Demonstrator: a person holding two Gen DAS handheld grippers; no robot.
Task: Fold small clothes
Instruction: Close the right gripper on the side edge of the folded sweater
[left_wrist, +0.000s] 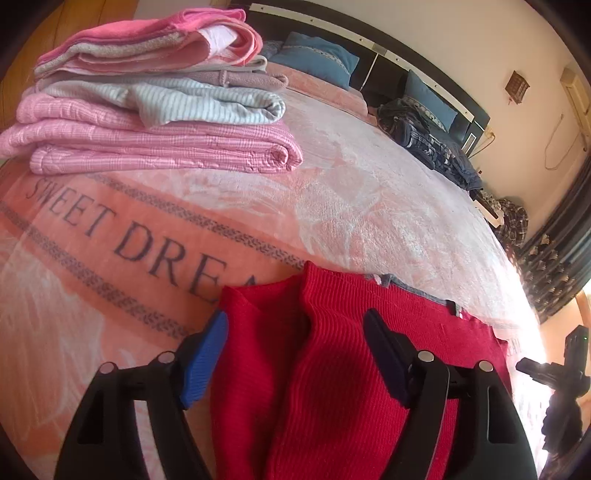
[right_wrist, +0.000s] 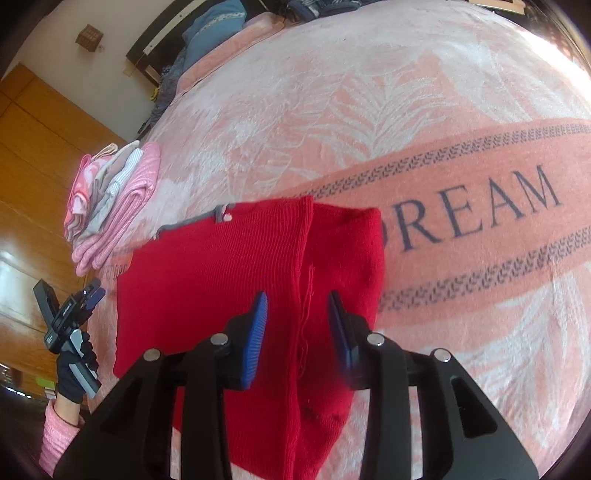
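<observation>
A red knit garment (right_wrist: 229, 280) lies flat on the bed's pink blanket (right_wrist: 406, 122), partly covering the "SWEET DREAM" lettering (right_wrist: 480, 210) printed there. One side panel is already turned in over the body, leaving a long folded edge running down the garment; a grey trim (right_wrist: 192, 221) shows along its far edge. Beyond the garment, toward the headboard side, sits a stack of folded clothes (left_wrist: 147, 110) in pink, grey and stripes.

The left tongs (left_wrist: 295, 354) hover over the garment with their blue-padded fingers spread wide, holding nothing. The right tongs (right_wrist: 297, 332) straddle the folded edge, also parted and empty; whether they touch the cloth cannot be told.

The ribbed knit looks soft, light and limp, with some stretch, so it will probably sag and drag on the fleecy blanket rather than slide. It seems best pinched at the near corners or through both layers at the folded edge, one tong on each side, so the fold stays aligned when lifted toward the far edge.
</observation>
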